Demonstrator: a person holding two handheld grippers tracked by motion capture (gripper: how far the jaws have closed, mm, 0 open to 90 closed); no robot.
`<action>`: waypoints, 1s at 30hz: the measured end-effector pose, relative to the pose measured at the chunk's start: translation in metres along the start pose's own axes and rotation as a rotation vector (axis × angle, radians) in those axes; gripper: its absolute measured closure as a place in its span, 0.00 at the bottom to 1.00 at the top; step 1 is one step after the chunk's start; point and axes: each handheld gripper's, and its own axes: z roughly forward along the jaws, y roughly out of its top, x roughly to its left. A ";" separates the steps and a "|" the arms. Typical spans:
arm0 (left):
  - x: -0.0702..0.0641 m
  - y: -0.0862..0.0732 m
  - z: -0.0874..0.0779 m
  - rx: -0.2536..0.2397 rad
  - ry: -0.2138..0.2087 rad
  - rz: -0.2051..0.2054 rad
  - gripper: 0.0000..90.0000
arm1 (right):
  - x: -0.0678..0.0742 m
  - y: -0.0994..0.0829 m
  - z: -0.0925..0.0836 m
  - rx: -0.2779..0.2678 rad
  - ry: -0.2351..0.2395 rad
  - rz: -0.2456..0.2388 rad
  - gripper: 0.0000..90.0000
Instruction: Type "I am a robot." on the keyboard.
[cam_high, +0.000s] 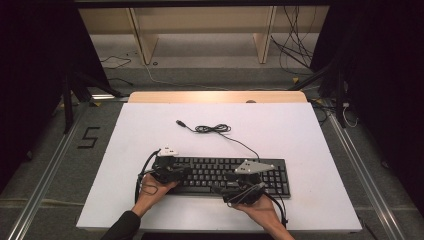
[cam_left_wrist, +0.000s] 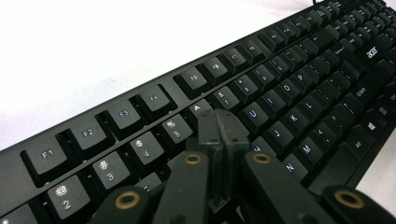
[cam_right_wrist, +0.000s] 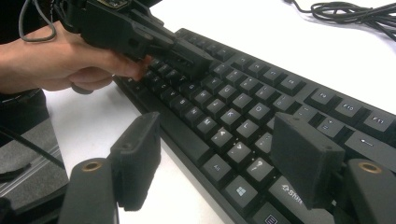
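The left gripper (cam_left_wrist: 219, 135) is clenched tight with nothing between its jaws; in its own view the two pads sit pressed flat together, their tips down over the number row of the keyboard (cam_left_wrist: 280, 93), around the 6 key, though I can't say whether they actually touch it. From the right gripper's view the same left gripper (cam_right_wrist: 198, 58) slants down over the left half of the keys, held in the person's left hand (cam_right_wrist: 56, 60), whose fingertips reach the keyboard's near edge.

The right gripper (cam_right_wrist: 219, 158) is released, its jaws standing wide apart and holding nothing. One pad hangs over the white surface just in front of the keyboard, the other over the keys near the shift key at the right end of the main block. From above, the right gripper (cam_high: 245, 187) sits at the front edge of the keyboard, right of centre, with the right hand (cam_high: 260, 205) behind it.

The keyboard (cam_high: 270, 175) is black and lies flat on the white table (cam_high: 150, 130), towards the near side and roughly centred. Its cable (cam_high: 215, 129) runs from the back edge out across the table, bunched into a loose coil, with the plug lying free beyond.
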 end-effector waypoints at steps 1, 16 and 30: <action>0.000 0.000 0.000 0.000 0.000 0.000 0.99 | 0.000 0.000 0.000 0.000 0.000 0.000 0.38; -0.001 0.000 -0.002 -0.012 -0.004 0.004 0.96 | 0.000 0.001 -0.001 -0.005 -0.005 0.000 0.38; 0.004 0.001 -0.021 -0.087 -0.048 -0.041 0.79 | -0.001 0.001 -0.001 -0.008 -0.011 0.000 0.38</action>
